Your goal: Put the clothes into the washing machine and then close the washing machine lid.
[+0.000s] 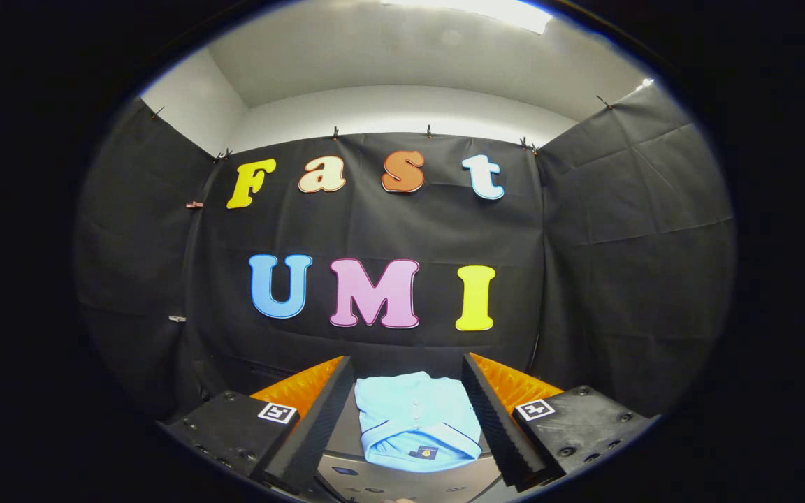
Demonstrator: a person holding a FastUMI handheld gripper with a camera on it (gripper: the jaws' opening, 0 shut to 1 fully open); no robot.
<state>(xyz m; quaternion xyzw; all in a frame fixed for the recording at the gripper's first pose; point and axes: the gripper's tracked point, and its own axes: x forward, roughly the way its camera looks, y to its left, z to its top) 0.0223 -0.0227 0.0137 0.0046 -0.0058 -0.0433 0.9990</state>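
Note:
A folded light blue shirt (416, 419) with a collar and a small dark tag lies on the grey top of the washing machine (402, 482). It sits below and between my two fingers. My gripper (406, 381) is open, with nothing held, hovering above the shirt. The fingers (318, 419) spread wider than the shirt. The machine's lid and opening are hidden below the fingers.
Black cloth walls close in the booth behind the machine and on both sides. A white wall and ceiling show above the cloth. A cable hangs down the back right corner (535, 349).

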